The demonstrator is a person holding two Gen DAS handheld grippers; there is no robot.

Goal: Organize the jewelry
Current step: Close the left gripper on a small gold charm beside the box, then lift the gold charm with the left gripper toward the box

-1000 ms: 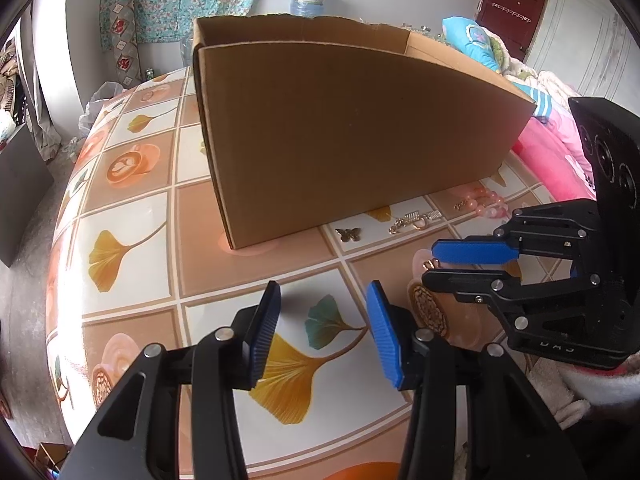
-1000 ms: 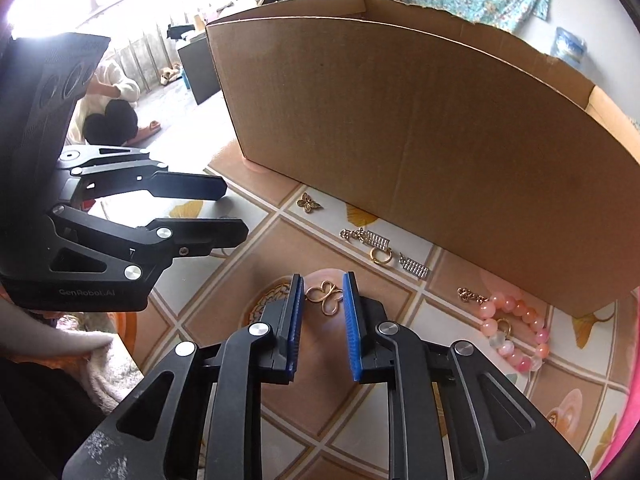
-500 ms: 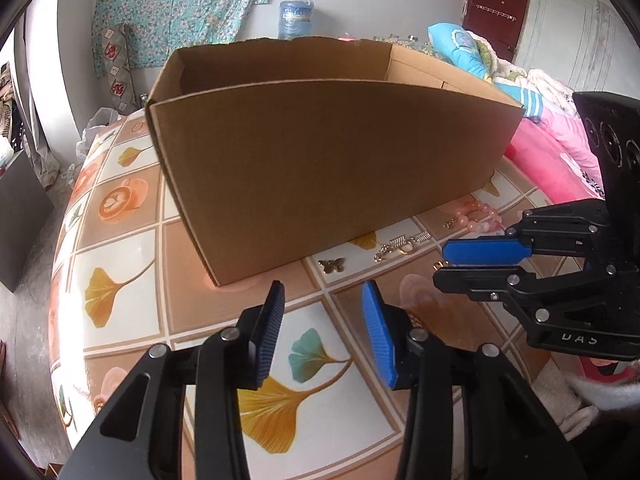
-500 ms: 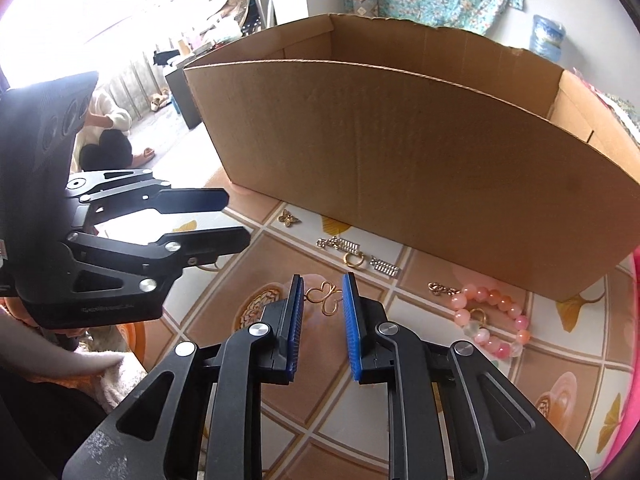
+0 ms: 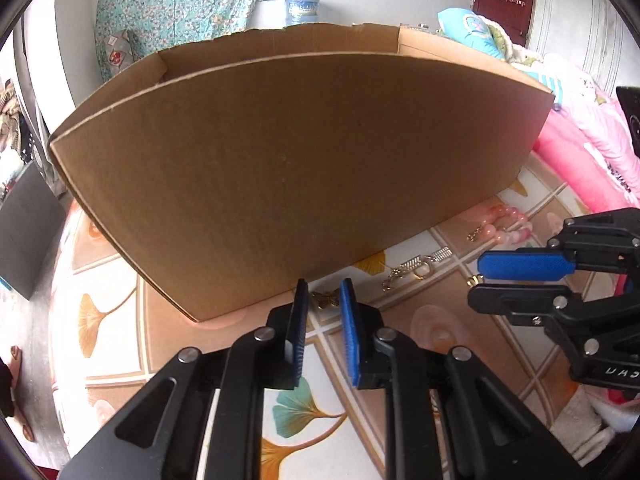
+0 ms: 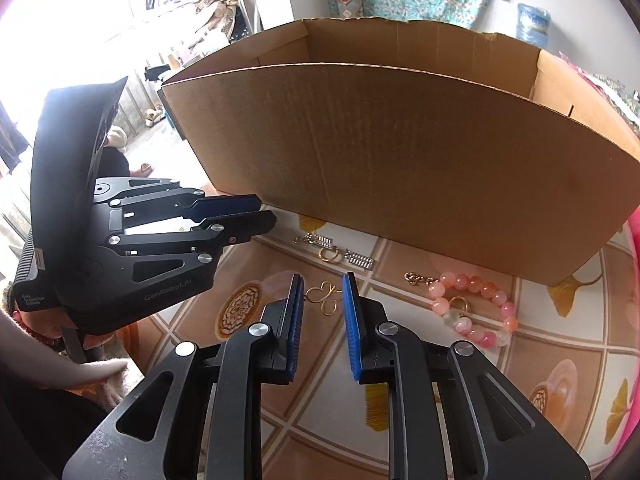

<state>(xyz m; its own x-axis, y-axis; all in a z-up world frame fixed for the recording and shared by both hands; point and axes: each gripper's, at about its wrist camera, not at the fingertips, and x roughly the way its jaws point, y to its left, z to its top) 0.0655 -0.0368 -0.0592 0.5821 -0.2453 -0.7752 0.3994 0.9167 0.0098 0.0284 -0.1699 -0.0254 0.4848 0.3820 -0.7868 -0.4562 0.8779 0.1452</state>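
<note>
The left tool [image 5: 323,294] has just been narrowing its jaws around a small bronze butterfly charm [image 5: 326,298] lying on the leaf-patterned tiled table [image 5: 120,280], wings spread across the gap, just beside the open brown cardboard box [image 5: 300,168]; whether the pads press it cannot be told. The right tool [image 6: 322,292] clamps a gold looped wire earring [image 6: 323,299], long axis pointing away from the camera. A pink bead bracelet [image 6: 476,304] lies near the box wall.

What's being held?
The right gripper pinches the gold loop charm by its sides. The left gripper, jaws just closing, flanks the butterfly charm, not gripping.
</note>
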